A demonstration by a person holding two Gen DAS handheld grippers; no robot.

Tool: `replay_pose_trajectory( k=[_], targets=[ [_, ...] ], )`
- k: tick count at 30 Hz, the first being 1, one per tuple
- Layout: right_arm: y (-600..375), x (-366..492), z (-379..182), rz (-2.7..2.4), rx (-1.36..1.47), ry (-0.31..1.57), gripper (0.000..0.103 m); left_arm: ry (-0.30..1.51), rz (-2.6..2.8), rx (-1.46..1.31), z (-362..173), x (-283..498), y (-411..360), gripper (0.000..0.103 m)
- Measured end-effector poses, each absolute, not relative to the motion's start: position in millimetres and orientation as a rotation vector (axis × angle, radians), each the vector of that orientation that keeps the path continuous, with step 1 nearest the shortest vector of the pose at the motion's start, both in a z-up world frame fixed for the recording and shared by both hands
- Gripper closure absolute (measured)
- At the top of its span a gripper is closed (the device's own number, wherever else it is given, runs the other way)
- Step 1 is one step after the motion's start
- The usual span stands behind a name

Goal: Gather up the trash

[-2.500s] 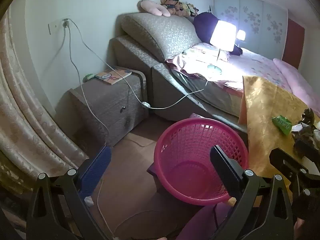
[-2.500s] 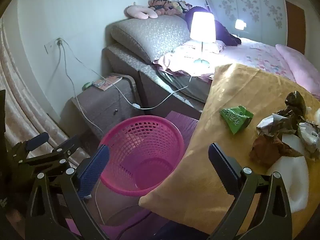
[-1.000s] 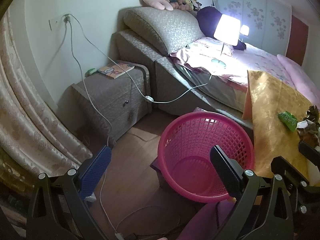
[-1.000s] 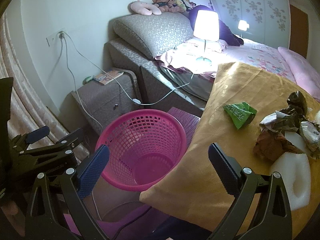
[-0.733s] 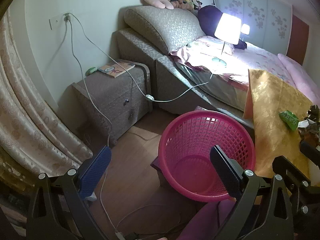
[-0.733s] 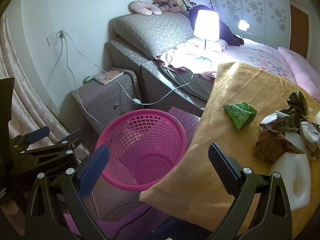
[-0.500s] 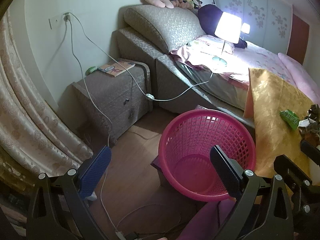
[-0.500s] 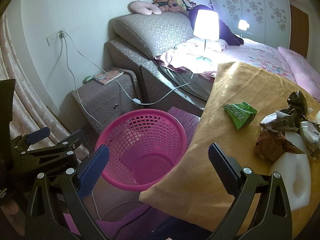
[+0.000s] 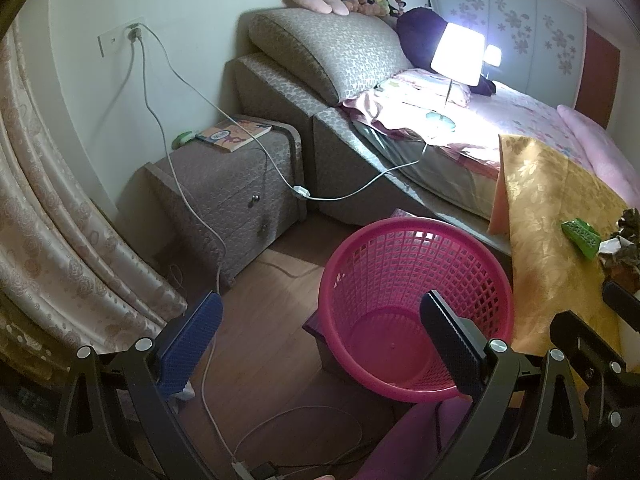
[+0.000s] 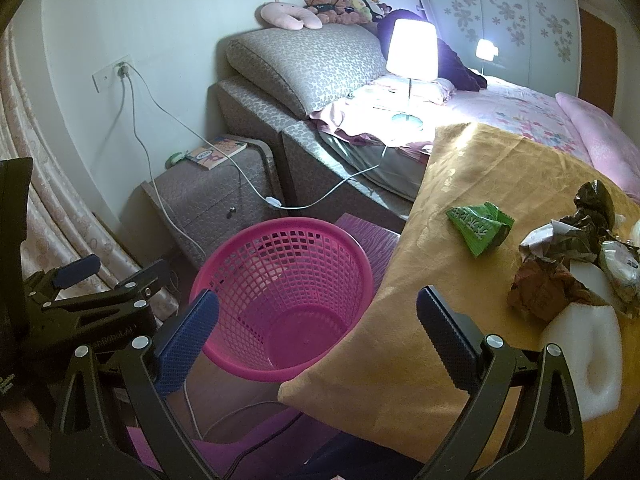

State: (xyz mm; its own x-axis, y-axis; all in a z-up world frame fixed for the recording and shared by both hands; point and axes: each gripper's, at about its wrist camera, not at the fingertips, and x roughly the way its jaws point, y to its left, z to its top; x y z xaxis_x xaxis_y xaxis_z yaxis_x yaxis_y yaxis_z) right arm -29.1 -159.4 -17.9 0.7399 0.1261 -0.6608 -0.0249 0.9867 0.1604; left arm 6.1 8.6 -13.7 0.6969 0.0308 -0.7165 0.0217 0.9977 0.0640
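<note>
A pink mesh basket [image 9: 416, 304] [image 10: 284, 292] stands empty on the floor beside a table under a gold cloth [image 10: 460, 208]. On the cloth lie a green wrapper [image 10: 478, 226] [image 9: 580, 233], brown and dark crumpled wrappers [image 10: 560, 264] and a white foam piece [image 10: 588, 356]. My left gripper [image 9: 320, 332] hangs open above the floor and the basket's near rim. My right gripper [image 10: 316, 320] is open over the basket and the table's edge, holding nothing. The left gripper's fingers [image 10: 76, 270] also show at the left of the right wrist view.
A grey nightstand [image 9: 224, 188] with a book [image 9: 234, 134] sits by the bed [image 10: 520, 116], where a lit lamp [image 10: 412, 52] stands. Cables [image 9: 216, 240] run from a wall socket across the wooden floor. Curtains [image 9: 48, 240] hang at the left.
Both views have shifted only slightly since a second ago; the basket sits a touch farther right in the left wrist view. Both grippers stay open and hold nothing.
</note>
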Motion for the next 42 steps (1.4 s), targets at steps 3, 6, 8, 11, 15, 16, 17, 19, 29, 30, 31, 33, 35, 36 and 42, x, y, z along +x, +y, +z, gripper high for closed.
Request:
replay_pose_trajectory(
  k=[3, 6, 8, 11, 15, 16, 17, 19, 29, 30, 31, 33, 35, 36, 42],
  targets=[
    [-159.4, -29.2, -17.9, 0.083, 0.144, 0.734, 0.007, 0.800, 0.005, 0.070, -13.6, 6.1, 8.7, 0.008],
    [-159.4, -29.0, -17.9, 0.083, 0.144, 0.734, 0.007, 0.801, 0.005, 0.070, -13.7, 6.2, 8.7, 0.008],
    [-159.2, -29.5, -18.0, 0.083, 0.145, 0.734, 0.007, 0.800, 0.005, 0.070, -13.5, 6.2, 8.4, 0.008],
    [-159.6, -28.8, -17.7, 0.083, 0.145, 0.734, 0.007, 0.800, 0.004, 0.070, -13.5, 6.3, 8.5, 0.008],
    [-159.3, -29.2, -17.9, 0.083, 0.145, 0.733, 0.007, 0.801, 0.005, 0.070, -13.5, 6.2, 8.6, 0.008],
    [-159.4, -29.0, -17.8, 0.083, 0.145, 0.733, 0.007, 0.801, 0.005, 0.071, -13.6, 6.1, 8.7, 0.008],
    [-159.8, -28.7, -17.6, 0.083, 0.144, 0.734, 0.007, 0.800, 0.005, 0.070, -13.4, 6.4, 8.4, 0.008],
    [-159.8, -29.2, -18.0, 0.082, 0.145, 0.733, 0.007, 0.801, 0.004, 0.070, -13.4, 6.4, 8.4, 0.008],
    [-172.4, -41.0, -5.2, 0.001, 0.126, 0.690, 0.007, 0.796, -0.030, 0.068, -16.7, 0.3, 12.0, 0.008],
    [-177.0, -43.8, -1.8, -0.019, 0.124, 0.680, 0.007, 0.798, -0.039, 0.069, -16.9, -0.6, 11.1, 0.008],
    [-180.0, -45.8, 1.0, -0.033, 0.122, 0.673, 0.007, 0.800, -0.046, 0.071, -17.1, -0.9, 9.6, 0.008],
    [-191.4, -53.1, 6.5, -0.076, 0.115, 0.656, 0.007, 0.799, -0.063, 0.076, -16.2, -3.5, 6.9, 0.008],
    [-205.5, -61.7, 9.0, -0.128, 0.108, 0.644, 0.007, 0.798, -0.076, 0.083, -14.0, -4.0, 1.4, 0.008],
    [-211.0, -64.3, 8.9, -0.149, 0.108, 0.643, 0.007, 0.797, -0.086, 0.086, -13.6, -5.0, -0.5, 0.008],
    [-262.6, -84.4, -3.9, -0.319, 0.125, 0.663, 0.007, 0.796, -0.153, 0.129, -14.7, -11.2, -20.0, 0.008]
  ],
)
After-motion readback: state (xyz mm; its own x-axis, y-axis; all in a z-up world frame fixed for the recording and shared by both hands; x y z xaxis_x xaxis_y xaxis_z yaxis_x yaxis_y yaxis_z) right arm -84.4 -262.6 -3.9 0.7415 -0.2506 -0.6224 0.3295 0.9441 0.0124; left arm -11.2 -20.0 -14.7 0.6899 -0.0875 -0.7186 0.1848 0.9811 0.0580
